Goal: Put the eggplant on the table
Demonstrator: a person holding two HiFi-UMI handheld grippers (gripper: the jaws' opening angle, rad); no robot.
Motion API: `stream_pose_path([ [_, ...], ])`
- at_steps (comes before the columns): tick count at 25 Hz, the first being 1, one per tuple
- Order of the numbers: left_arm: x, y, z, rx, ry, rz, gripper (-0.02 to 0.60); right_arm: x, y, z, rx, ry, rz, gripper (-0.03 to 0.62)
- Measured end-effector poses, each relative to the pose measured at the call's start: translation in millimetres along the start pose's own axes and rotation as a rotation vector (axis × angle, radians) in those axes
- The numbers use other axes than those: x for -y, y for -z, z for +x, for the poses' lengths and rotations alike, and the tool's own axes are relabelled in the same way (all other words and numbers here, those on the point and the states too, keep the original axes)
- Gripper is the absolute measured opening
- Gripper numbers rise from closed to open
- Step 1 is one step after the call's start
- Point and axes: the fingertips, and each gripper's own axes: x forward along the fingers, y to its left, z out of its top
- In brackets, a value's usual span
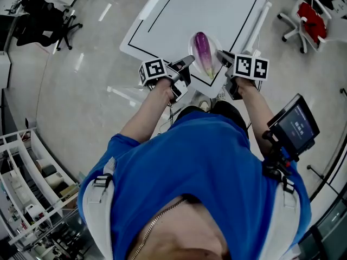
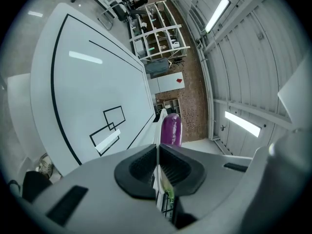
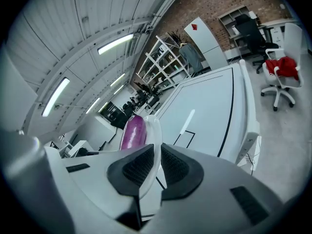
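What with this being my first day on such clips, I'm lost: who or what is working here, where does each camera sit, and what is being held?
There is no robot here. A person in a blue shirt holds a two-jaw gripper in each hand. The head view comes from a camera on the person's head looking steeply down, so the left gripper shows on the left and the right gripper on the right. The other two pictures come from cameras that ride on the grippers and look along their jaws. In them, each gripper is shut on the rim of a round white plate, one on each side. A long purple eggplant lies on the plate. The plate is at the near edge of a white table with black lines. I cannot tell whether it rests on the table yet.
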Motion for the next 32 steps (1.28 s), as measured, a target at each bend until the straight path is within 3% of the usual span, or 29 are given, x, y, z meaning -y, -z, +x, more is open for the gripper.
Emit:
stream_pose_path([
  [9,-5,-5,-19,0.061,-0.016,-0.015,0.023,-16,3,12,-0.036,-0.039,-0.028,0.040],
  [15,-1,-61,41,0.115,-0.035,-0.037,0.023,24,-66,49,-0.082,-0.072,-0.042,0.040],
  [22,-5,-57,33,0.153,-0.052,-0.046,0.023,18,-61,53,-0.114,-0.096,-0.054,0.040],
  [27,-15,-100,70,0.174,-0.073,-0.063,0.023,46,-101,89,-0.148,-0.108,-0.052,0.040],
  [32,-12,-98,68,0.178,-0.087,-0.060,0.023,44,-101,88,-0.163,-0.110,-0.053,0.040],
])
